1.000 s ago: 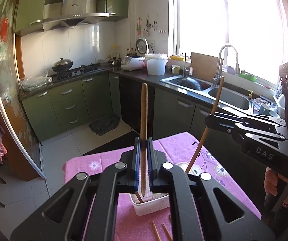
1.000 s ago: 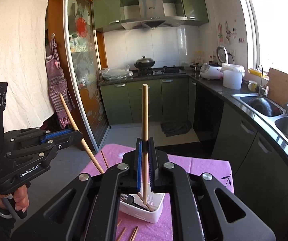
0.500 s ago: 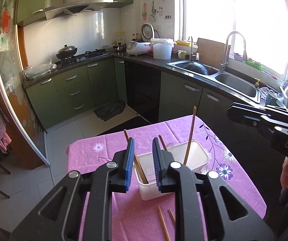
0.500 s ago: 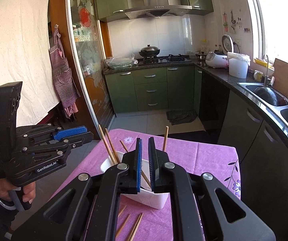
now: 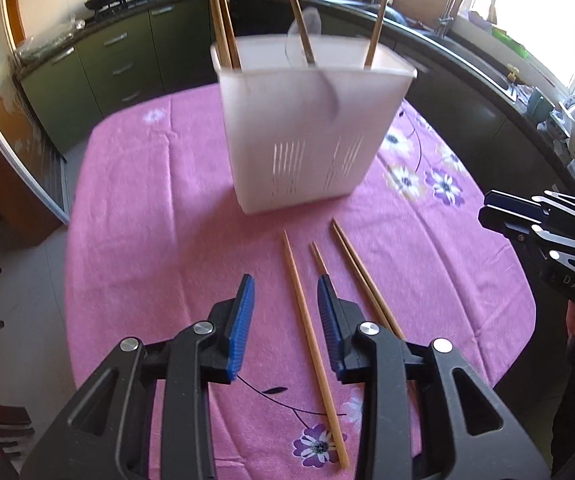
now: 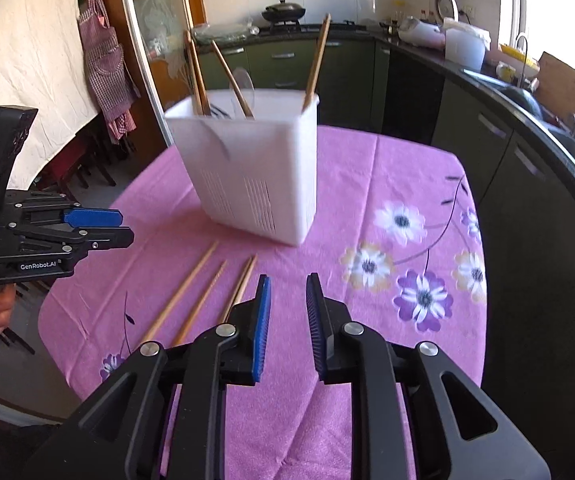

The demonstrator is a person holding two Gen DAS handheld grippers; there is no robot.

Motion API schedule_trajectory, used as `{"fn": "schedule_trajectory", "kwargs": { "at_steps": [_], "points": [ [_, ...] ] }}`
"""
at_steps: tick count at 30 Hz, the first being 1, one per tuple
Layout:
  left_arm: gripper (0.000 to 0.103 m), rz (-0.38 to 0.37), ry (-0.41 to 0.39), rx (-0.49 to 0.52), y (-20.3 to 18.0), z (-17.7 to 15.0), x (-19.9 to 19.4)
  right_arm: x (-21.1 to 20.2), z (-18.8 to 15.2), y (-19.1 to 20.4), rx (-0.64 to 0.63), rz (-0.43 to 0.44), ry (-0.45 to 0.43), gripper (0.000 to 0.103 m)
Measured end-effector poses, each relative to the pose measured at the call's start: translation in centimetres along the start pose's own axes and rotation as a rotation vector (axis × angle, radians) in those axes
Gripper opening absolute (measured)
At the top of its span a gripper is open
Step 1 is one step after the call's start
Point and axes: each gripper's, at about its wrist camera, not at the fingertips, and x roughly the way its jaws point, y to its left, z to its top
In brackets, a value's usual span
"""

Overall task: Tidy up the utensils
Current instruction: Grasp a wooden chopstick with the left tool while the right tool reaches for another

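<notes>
Left wrist view: the left claw points steeply down at a table with its blue pads parted and opening further, holding nothing; one long chopstick lies on the cloth in the gap between the pads, not touching either. Just to its right lie a shorter-looking chopstick and a pair of chopsticks side by side. Beyond them stands a white plastic holder with slotted sides, and several chopsticks lean upright inside it. All of this sits on a pink flowered tablecloth. Right wrist view: the right claw is also empty, its pads parted a little and opening over bare cloth, with the loose chopsticks just left of it. From where I stand, the next pick looks risky. The sticks are thin, round and flat on soft cloth, so closing pads could roll one aside or pinch the fabric. The paired sticks lie so close that both may lift together. The two claws also work near each other and could bump.
</notes>
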Motion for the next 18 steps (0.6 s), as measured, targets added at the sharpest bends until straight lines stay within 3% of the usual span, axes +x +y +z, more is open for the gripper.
{"fn": "schedule_trajectory", "kwargs": {
  "at_steps": [5, 7, 10, 18],
  "points": [
    [0.027, 0.006, 0.075, 0.001, -1.2, -1.6, 3.2, 2.2, -2.0, 0.1, 0.010, 0.017, 0.050, 0.019],
    [0.021, 0.023, 0.095, -0.010, -1.4, -1.5, 4.2, 2.5, -2.1, 0.2, 0.009, 0.023, 0.058, 0.019],
    [0.020, 0.060, 0.122, -0.032, -1.0, -1.4, 5.6, 2.6, -2.1, 0.5, 0.007, 0.036, 0.062, 0.025],
    [0.020, 0.046, 0.157, -0.027, -1.7, -1.0, 7.2, 2.7, -2.2, 0.1, 0.022, 0.046, 0.062, 0.025]
  ]
}}
